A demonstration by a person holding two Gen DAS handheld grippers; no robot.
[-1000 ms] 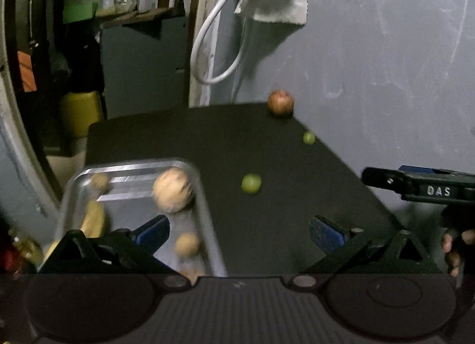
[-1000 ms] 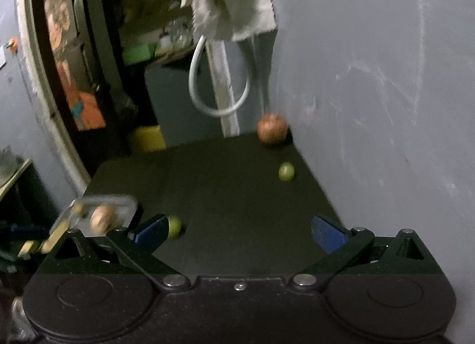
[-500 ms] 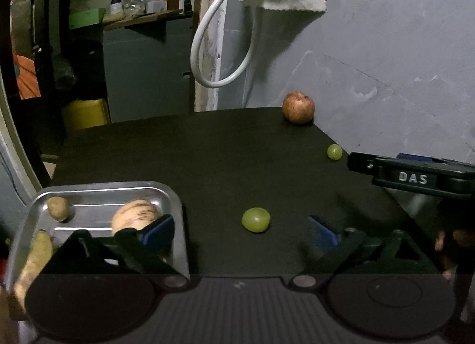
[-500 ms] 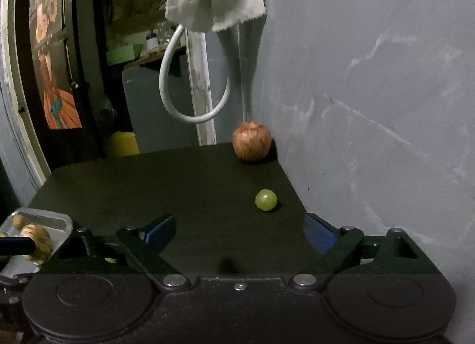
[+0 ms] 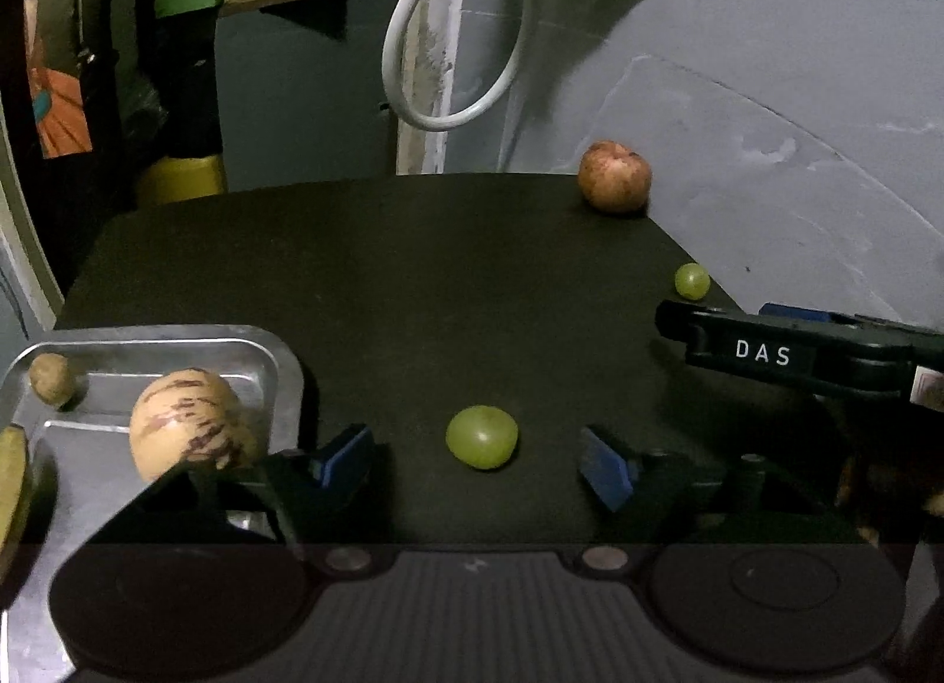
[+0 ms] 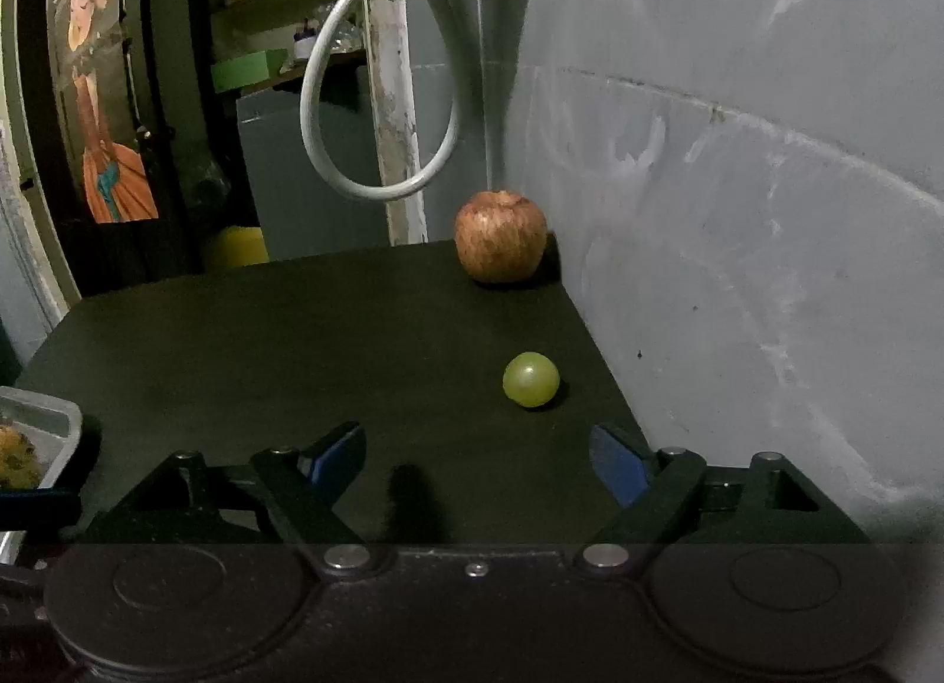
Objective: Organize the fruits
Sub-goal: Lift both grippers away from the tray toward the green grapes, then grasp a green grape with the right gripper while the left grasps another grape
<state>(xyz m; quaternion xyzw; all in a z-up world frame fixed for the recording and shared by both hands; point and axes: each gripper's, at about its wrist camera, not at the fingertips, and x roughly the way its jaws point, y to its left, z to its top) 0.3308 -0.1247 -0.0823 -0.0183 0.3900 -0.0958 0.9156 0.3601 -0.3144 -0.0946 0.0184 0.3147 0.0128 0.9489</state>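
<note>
A green grape [image 5: 482, 437] lies on the black table between the blue pads of my left gripper [image 5: 475, 462]. The jaws are closing and neither pad touches it. A second green grape [image 6: 530, 379] lies near the table's right edge, just ahead of my right gripper [image 6: 475, 456]. Those jaws are closing too, with nothing between them. A red apple [image 6: 500, 237] stands in the far right corner against the wall. In the left wrist view the apple [image 5: 615, 176] and the second grape [image 5: 692, 281] show beyond a black finger [image 5: 761, 353] of the right gripper.
A metal tray [image 5: 277, 353] at the near left holds a striped yellow fruit [image 5: 189, 423], a small brown fruit [image 5: 50, 379] and a banana [image 5: 12, 482]. A grey wall [image 6: 737, 211] runs along the table's right edge. A white hose loop [image 6: 377, 187] hangs behind the table.
Both grippers have come forward and down toward the table, and their jaws have narrowed. The near grape now sits between the left pads; the far grape is closer to the right gripper.
</note>
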